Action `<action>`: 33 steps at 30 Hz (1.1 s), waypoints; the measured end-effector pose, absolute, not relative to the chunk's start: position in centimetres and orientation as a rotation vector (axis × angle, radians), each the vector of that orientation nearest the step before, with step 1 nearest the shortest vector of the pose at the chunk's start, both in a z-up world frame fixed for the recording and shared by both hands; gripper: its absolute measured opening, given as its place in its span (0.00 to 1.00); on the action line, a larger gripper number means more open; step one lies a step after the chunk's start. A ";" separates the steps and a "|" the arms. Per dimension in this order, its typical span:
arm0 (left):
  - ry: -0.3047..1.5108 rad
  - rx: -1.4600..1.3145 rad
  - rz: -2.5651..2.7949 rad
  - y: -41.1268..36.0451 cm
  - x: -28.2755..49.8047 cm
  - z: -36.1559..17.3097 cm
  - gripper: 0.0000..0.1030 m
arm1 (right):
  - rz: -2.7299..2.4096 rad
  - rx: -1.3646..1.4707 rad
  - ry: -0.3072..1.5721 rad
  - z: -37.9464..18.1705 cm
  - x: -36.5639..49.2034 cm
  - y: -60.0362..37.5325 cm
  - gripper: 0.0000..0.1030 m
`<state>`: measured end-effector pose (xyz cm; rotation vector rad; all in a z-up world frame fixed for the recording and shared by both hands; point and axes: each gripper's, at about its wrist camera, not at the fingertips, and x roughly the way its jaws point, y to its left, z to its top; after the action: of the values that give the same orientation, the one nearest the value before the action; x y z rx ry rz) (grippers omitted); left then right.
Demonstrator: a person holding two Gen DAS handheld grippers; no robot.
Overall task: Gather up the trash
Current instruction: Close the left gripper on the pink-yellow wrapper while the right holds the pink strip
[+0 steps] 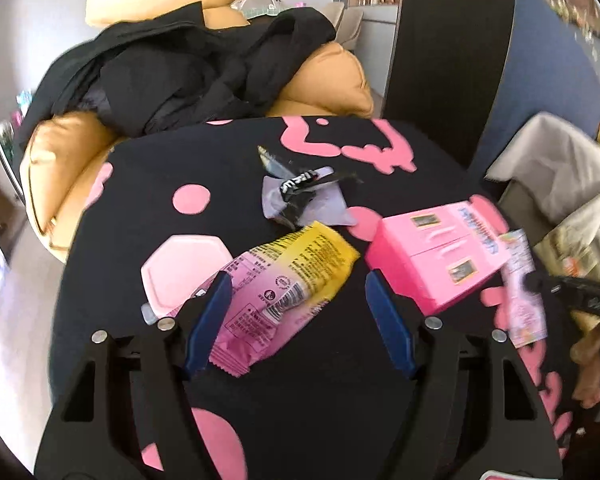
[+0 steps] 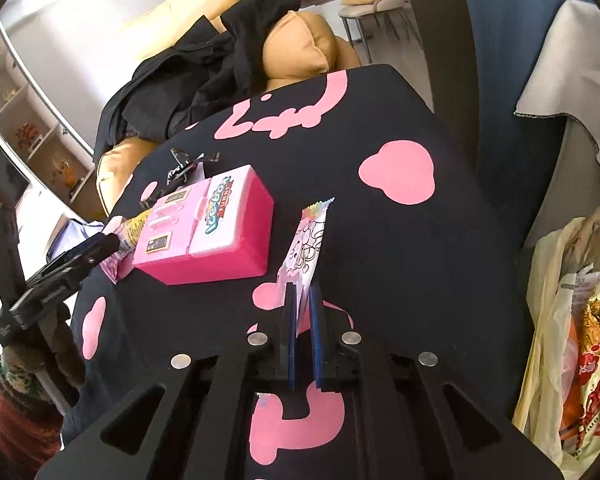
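A pink and yellow snack wrapper (image 1: pixel 284 284) lies on the black table with pink shapes (image 1: pixel 320 380). My left gripper (image 1: pixel 298 286) is open, its blue fingers on either side of the wrapper's near end. A crumpled black and grey wrapper (image 1: pixel 300 196) lies further back. My right gripper (image 2: pixel 303 292) is shut on a thin pink and white printed wrapper (image 2: pixel 306 248), which also shows in the left wrist view (image 1: pixel 522 276). The left gripper shows at the left of the right wrist view (image 2: pixel 96 248).
A pink toy ice box (image 1: pixel 436 256) (image 2: pixel 208 228) stands between the two grippers. A pale pink hexagonal lid (image 1: pixel 184 268) lies left of the snack wrapper. A yellow plastic bag with trash (image 2: pixel 572 328) hangs right of the table. A tan sofa with black clothes (image 1: pixel 180 76) is behind.
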<state>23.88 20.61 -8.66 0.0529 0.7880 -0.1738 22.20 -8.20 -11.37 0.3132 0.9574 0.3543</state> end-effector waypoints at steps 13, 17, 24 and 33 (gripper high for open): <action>0.798 0.228 -0.077 19.7 25.3 -9.6 0.38 | 0.360 0.290 0.984 -11.9 22.0 -7.8 0.09; 0.835 0.129 -0.115 20.5 24.8 -9.1 0.20 | 0.360 0.297 0.980 -11.9 21.9 -8.1 0.09; 0.899 -0.009 -0.380 19.8 22.1 -8.3 0.31 | 0.338 0.262 0.957 -11.6 21.7 -8.2 0.09; 0.758 0.000 -0.381 20.8 21.0 -6.2 0.48 | 0.323 0.272 0.947 -11.7 21.5 -9.4 0.09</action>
<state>20.96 20.80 -6.18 -0.0004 0.7585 -0.3814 21.50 -9.35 -11.70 0.2719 0.9465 0.3231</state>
